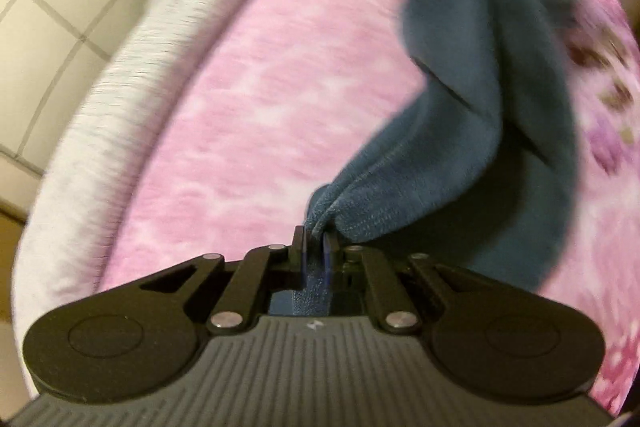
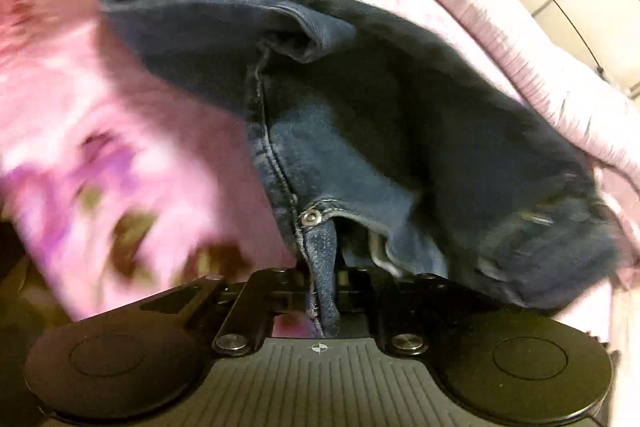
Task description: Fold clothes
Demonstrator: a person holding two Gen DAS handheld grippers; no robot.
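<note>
Pink floral bed cover [image 1: 280, 99] is seen beneath dark blue jeans [image 2: 360, 147], which are held lifted above it: left hand-held gripper [image 1: 316, 247] clamped on one edge, right hand-held gripper [image 2: 324, 275] clamped near the rivet.

No words, brands or numbers can be read anywhere (only a small white mark on each gripper body, not legible as text).

Warm indoor light, heavy motion blur, fisheye-bent edges
</note>
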